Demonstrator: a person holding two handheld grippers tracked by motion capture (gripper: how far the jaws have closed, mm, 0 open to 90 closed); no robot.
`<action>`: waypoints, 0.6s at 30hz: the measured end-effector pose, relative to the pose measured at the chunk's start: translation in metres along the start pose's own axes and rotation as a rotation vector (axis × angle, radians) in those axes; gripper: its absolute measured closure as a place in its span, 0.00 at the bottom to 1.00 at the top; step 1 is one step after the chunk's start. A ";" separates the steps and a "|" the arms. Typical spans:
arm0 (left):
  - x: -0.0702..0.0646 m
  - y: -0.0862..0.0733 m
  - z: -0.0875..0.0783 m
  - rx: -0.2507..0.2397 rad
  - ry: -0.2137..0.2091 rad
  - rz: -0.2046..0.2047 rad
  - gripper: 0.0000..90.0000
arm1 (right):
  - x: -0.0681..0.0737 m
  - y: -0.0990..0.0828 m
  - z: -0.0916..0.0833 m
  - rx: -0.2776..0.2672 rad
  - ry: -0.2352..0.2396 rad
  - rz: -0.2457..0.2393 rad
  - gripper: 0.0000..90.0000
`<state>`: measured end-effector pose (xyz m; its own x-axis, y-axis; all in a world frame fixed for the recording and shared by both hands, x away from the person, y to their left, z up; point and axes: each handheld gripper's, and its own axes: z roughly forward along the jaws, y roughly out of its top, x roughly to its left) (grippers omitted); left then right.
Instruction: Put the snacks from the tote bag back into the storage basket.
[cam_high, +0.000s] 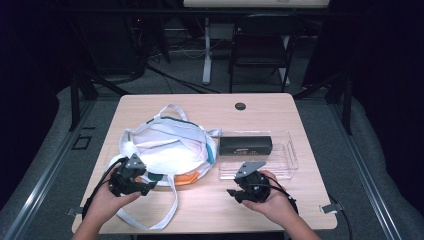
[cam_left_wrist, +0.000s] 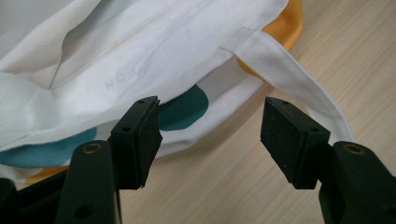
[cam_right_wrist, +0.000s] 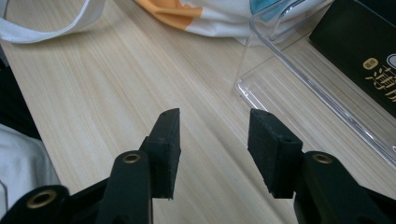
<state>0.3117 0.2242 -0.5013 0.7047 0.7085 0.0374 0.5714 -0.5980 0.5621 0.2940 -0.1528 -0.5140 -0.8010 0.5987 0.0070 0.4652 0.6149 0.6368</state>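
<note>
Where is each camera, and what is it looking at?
High view: sits above the person's side of the table, looking forward and down; both hands show, with the left gripper and right gripper.
Left gripper view: rides on the left gripper, looking along its open jaws at the tote bag.
Right gripper view: rides on the right gripper, looking along its open jaws at bare wood beside the clear tray holding a black box.
Shared: both gripper views show the bag and tabletop.

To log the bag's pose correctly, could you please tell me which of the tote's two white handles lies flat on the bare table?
The near handle, looping toward the person beside the left claw; the far handle arches beyond the tote.
</note>
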 end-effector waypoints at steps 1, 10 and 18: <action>0.001 -0.002 -0.001 -0.006 -0.009 -0.002 0.42 | 0.001 -0.001 0.001 -0.009 -0.003 0.003 0.61; 0.000 -0.011 0.005 -0.010 -0.006 -0.021 0.42 | 0.005 -0.008 0.003 -0.056 0.008 0.049 0.62; 0.003 -0.016 0.005 -0.021 -0.002 -0.035 0.42 | 0.000 -0.014 0.005 -0.096 0.024 0.107 0.60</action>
<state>0.3062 0.2339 -0.5142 0.6852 0.7282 0.0162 0.5866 -0.5649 0.5804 0.2891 -0.1586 -0.5266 -0.7583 0.6447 0.0964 0.5108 0.4958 0.7023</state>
